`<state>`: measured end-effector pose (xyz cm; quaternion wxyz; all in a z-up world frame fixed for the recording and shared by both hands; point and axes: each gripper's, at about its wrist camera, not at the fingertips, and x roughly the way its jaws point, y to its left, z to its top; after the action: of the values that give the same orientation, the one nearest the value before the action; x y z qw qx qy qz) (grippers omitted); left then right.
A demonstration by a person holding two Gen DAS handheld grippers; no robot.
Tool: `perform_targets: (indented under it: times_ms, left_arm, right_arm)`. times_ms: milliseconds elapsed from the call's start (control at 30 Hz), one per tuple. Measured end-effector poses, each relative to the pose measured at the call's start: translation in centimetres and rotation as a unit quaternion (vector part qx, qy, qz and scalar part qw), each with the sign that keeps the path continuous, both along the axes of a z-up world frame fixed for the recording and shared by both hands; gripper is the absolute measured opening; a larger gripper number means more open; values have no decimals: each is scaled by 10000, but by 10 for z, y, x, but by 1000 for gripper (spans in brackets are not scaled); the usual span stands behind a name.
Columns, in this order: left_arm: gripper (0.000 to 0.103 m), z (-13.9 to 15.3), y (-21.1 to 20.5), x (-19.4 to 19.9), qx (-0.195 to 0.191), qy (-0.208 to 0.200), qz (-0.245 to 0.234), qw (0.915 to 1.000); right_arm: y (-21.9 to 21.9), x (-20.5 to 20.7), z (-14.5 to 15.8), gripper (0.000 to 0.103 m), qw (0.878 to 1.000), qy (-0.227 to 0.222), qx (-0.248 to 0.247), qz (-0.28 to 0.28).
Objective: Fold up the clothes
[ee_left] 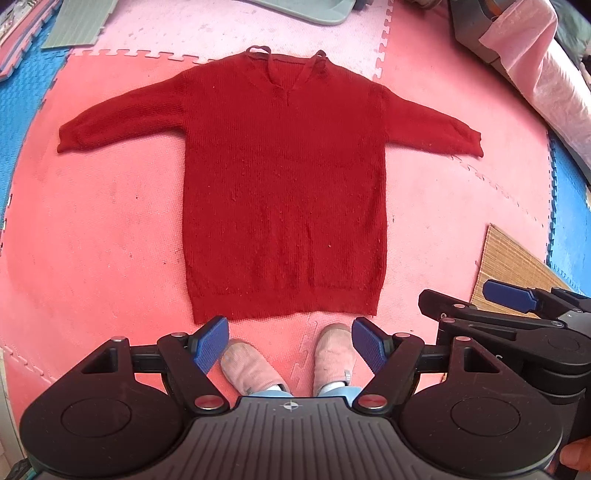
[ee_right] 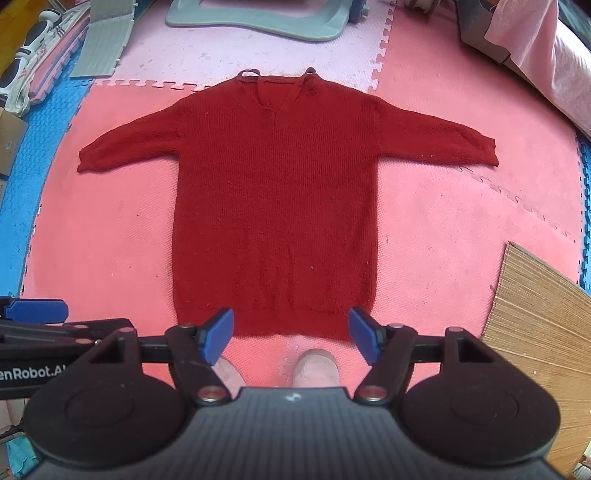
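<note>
Sweater: a dark red knit sweater point(ee_left: 284, 192) lies flat and face up on the floor mat point(ee_left: 92, 240), V-neck at the far end, hem nearest the person.
Sleeves: both spread out to the sides and angled slightly toward the hem; the cuffs lie flat on the mat.
Collar: two thin loops stick out at the shoulders beside the neckline.
Hem: straight and just beyond the person's feet; in the right wrist view it runs between the two blue pads.
Left gripper: the left gripper point(ee_left: 290, 345) hangs above the mat near the hem, its fingers point(ee_left: 210, 343) spread wide, nothing between them.
Right gripper: the right gripper point(ee_right: 291, 334) hangs just beside the left one, its fingers point(ee_right: 364, 334) likewise wide apart and holding nothing; in the left wrist view it shows at the lower right edge.
Contact: neither gripper touches the sweater.
Feet: two pink slippers point(ee_left: 251, 369) stand on the mat between the left gripper's pads, toes pointing at the hem.
Mat: interlocking foam tiles, red under the sweater, paler pink beyond the collar, blue along the left and right edges.
Bamboo mat: a woven bamboo mat point(ee_right: 543, 332) lies on the floor to the right of the hem, apart from the sweater.
Far side: a grey tray point(ee_right: 258, 18) sits beyond the collar, well apart; a pink cloth point(ee_right: 546, 62) drapes at the upper right.
</note>
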<state>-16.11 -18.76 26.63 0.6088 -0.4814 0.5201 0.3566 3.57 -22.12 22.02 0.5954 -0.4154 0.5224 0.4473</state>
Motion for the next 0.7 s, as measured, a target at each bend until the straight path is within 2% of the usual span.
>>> perform_targets:
  times_ms: [700]
  left_arm:
    - [75, 7, 11, 19, 86, -47, -122, 9999]
  right_arm:
    - [4, 7, 2, 70, 10000, -23, 32, -83]
